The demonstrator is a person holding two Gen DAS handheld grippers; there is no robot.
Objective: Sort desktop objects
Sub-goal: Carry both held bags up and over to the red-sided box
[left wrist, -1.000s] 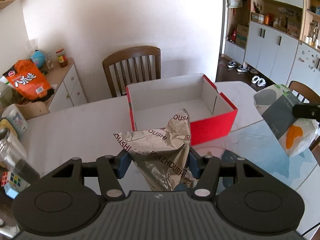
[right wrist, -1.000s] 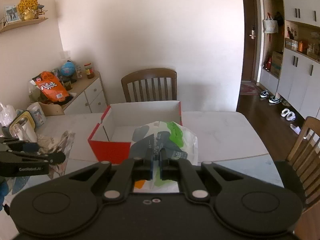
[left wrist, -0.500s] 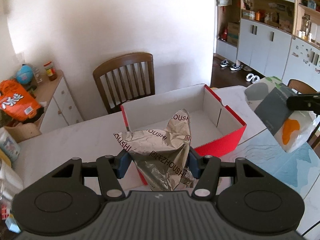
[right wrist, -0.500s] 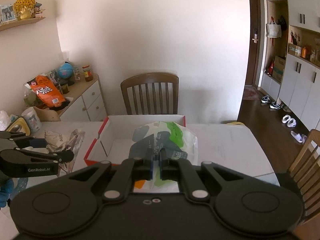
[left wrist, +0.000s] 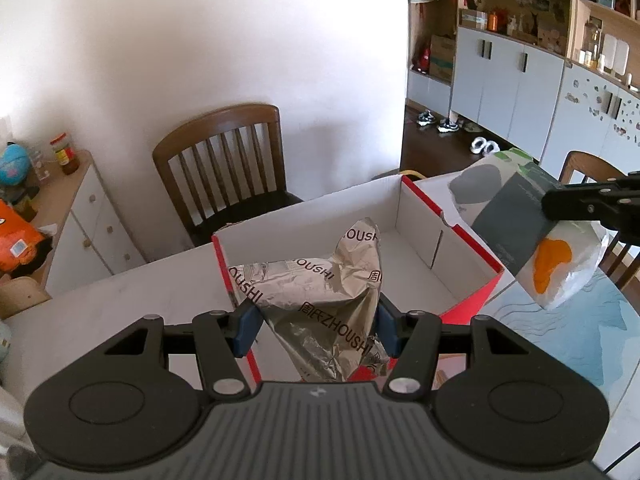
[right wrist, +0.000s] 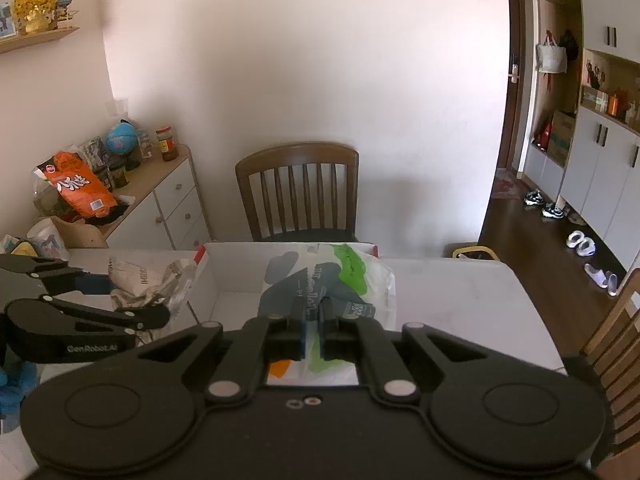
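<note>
My left gripper [left wrist: 314,322] is shut on a crumpled silver foil bag [left wrist: 320,292] and holds it above the near-left edge of the open red box [left wrist: 472,300] with a white inside. My right gripper [right wrist: 312,320] is shut on a white plastic bag with grey, green and orange print [right wrist: 332,284], held above the box's right side. The left wrist view shows that bag [left wrist: 532,240] hanging from the right gripper [left wrist: 584,202] at the right. The right wrist view shows the left gripper [right wrist: 120,300] with the foil bag [right wrist: 148,284] at the left.
A wooden chair [left wrist: 224,168] stands behind the white table [left wrist: 120,304]. A white sideboard [right wrist: 168,204] at the left carries an orange snack bag [right wrist: 78,188], a globe and jars. A second chair [left wrist: 592,176] stands at the right. A blue patterned mat [left wrist: 568,344] covers the table's right part.
Both grippers moved forward and inward with their bags, from short of the red box to above it. The box now lies directly under and in front of the fingers.
</note>
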